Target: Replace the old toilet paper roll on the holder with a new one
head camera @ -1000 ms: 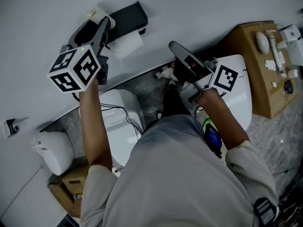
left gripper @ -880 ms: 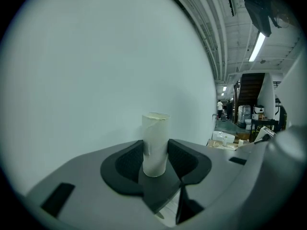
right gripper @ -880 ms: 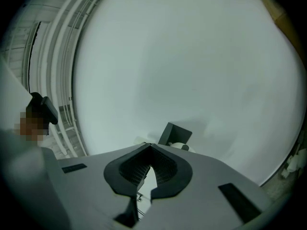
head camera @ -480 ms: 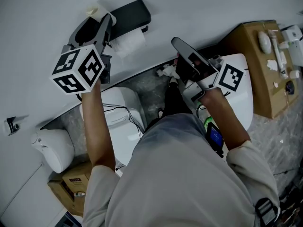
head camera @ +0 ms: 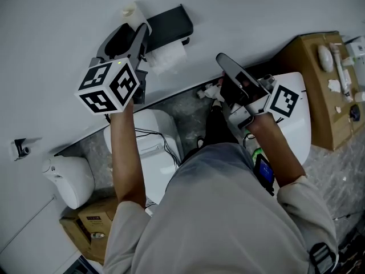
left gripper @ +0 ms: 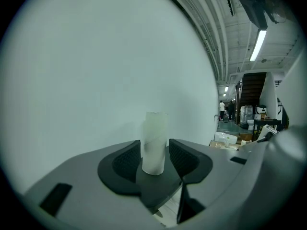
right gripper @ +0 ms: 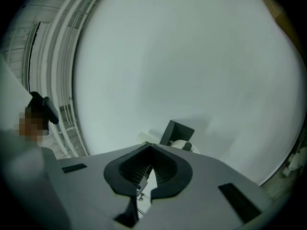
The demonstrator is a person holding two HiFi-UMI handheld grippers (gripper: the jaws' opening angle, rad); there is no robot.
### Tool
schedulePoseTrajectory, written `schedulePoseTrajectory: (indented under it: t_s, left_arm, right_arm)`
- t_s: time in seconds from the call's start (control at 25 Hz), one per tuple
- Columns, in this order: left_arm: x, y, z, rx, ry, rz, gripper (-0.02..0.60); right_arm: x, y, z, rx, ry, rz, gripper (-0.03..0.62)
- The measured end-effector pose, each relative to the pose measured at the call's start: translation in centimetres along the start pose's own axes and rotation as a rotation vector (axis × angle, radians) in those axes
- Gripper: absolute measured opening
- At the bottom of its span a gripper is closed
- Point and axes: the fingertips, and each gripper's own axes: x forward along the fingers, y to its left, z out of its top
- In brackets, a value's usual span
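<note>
The left tool (left gripper: pixel 154 150) pinches a bare cardboard tube (left gripper: pixel 154 128) between its pads, and the tube points out past the tips toward the white wall (head camera: pixel 57 27). Its jaws have just been opening, though both pads look to sit against the tube's sides. I judge this spent core to be very light, thin-walled and easy to crush. Its matt surface should not slip, so a gentle hold across its middle suits it better than a hard squeeze near an open end. Just beside it on the wall is the black holder (head camera: pixel 168 23), with a white paper roll (head camera: pixel 169 57) directly under its flat top. That roll looks soft and light, likely to dent and to unwind from a loose tail, and is best taken across its full width. The right tool (right gripper: pixel 149 150), pressed together and empty, hangs apart to the right. A toilet (head camera: pixel 149 147) stands below.
</note>
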Motion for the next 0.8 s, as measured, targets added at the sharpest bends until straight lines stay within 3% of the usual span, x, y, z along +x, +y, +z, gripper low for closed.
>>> schedulePoseTrajectory:
  t_s: [0.44,0.8]
  left_arm:
    - [-1.5,0.1,0.7,-0.038,-0.055,0.031,0.176]
    - [-4.6,-0.1,-0.7,-0.131,-0.100,0.053,0.175]
  right_arm:
    - [0.1,0.9,-0.2,-0.066,0.019,0.000,0.017]
    - [0.4,1.8,-1.6,-0.267,0.101,-0.076,0.017]
